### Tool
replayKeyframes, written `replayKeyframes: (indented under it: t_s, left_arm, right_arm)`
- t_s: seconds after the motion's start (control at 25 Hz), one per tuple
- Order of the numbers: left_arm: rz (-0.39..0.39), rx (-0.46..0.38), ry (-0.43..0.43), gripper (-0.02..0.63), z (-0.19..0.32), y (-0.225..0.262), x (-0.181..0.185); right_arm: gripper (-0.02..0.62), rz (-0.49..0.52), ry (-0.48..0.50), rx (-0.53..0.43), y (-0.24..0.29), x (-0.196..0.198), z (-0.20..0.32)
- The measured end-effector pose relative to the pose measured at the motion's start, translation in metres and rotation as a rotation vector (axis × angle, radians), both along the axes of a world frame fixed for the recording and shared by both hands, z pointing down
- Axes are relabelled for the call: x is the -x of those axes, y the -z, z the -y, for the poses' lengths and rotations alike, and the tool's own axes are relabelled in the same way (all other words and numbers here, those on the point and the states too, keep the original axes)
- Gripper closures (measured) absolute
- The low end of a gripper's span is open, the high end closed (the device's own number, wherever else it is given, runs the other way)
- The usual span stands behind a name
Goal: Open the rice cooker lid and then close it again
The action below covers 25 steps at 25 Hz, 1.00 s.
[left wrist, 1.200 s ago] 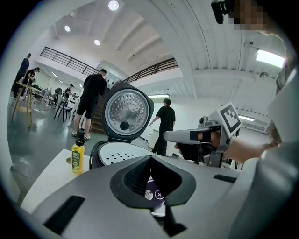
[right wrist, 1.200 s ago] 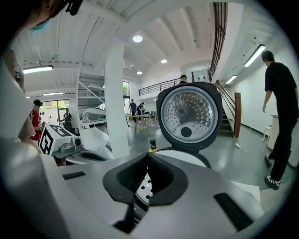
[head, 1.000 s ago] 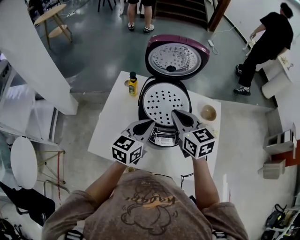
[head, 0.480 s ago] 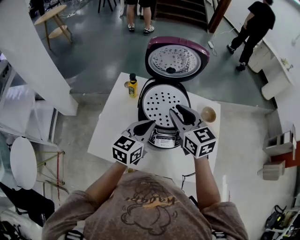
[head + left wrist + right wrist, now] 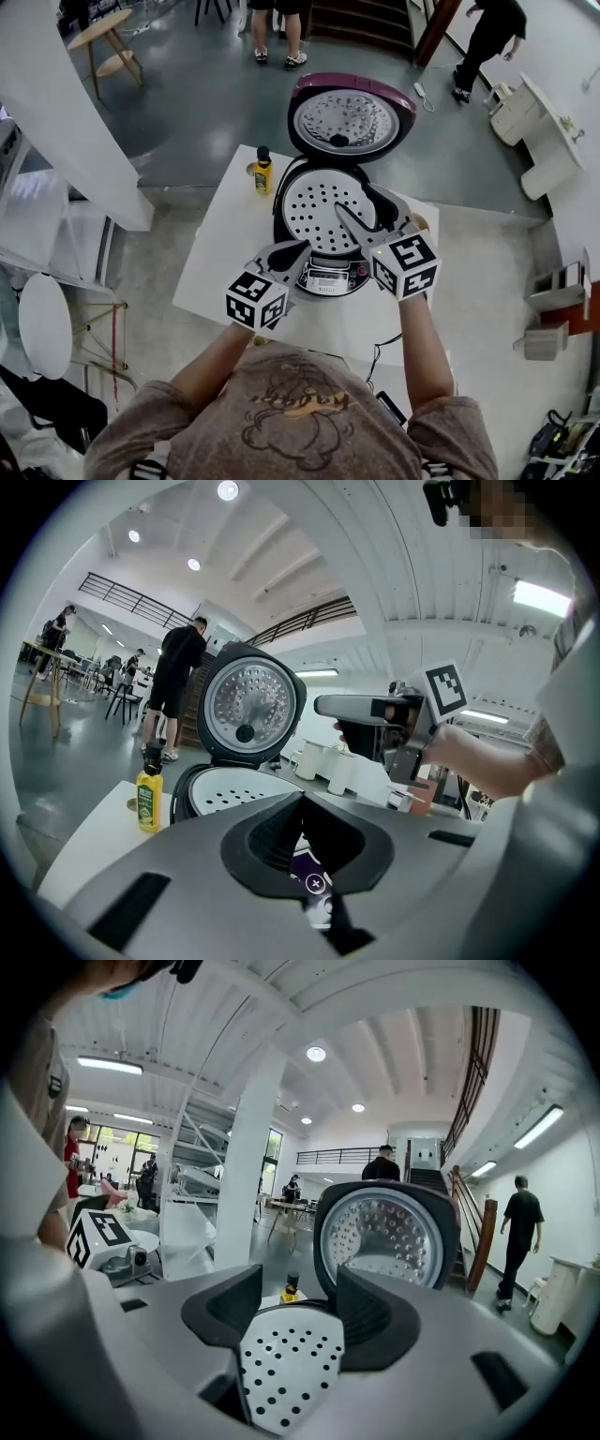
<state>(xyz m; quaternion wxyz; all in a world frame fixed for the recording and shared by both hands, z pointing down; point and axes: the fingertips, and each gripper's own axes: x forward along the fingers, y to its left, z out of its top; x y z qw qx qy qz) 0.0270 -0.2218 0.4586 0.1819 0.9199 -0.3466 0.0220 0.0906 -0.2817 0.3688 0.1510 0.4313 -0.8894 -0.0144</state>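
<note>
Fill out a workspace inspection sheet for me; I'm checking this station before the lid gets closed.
Surface: white table, carrying the cooker and a bottle.
Job's things: rice cooker, lid standing open, perforated tray inside.
Clutter: yellow bottle left of the cooker.
Grippers: left gripper shut, by the front panel; right gripper open over the tray, jaws have just been opening, nothing between them.
Cables: black cable at the table's near edge.
Surroundings: person on the grey floor beyond; round wooden table far left.
</note>
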Motion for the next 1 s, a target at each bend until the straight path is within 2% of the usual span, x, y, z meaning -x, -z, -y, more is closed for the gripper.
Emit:
replayKeyframes:
  t_s: [0.24,0.48,0.8,1.0]
  left_arm:
    - [-0.001,-0.002,0.001,0.584,0.0,0.001,0.0]
    - [0.001,-0.007,-0.002,0.584,-0.001,0.003,-0.002]
    - [0.0,-0.011,0.0,0.584,-0.001,0.004,-0.002]
    - [0.001,-0.006,0.005,0.584,0.001,0.002,-0.001]
  right_arm:
    - [0.35,-0.136,0.016,-0.107,0.029,-0.003,0.019]
    - [0.35,-0.209,0.009,-0.18,0.06,-0.012,0.044]
    - [0.344,-0.268,0.013,-0.238,0.085,-0.019,0.08]
    - [0.314,-0.357,0.049,-0.264,0.094,-0.014,0.102]
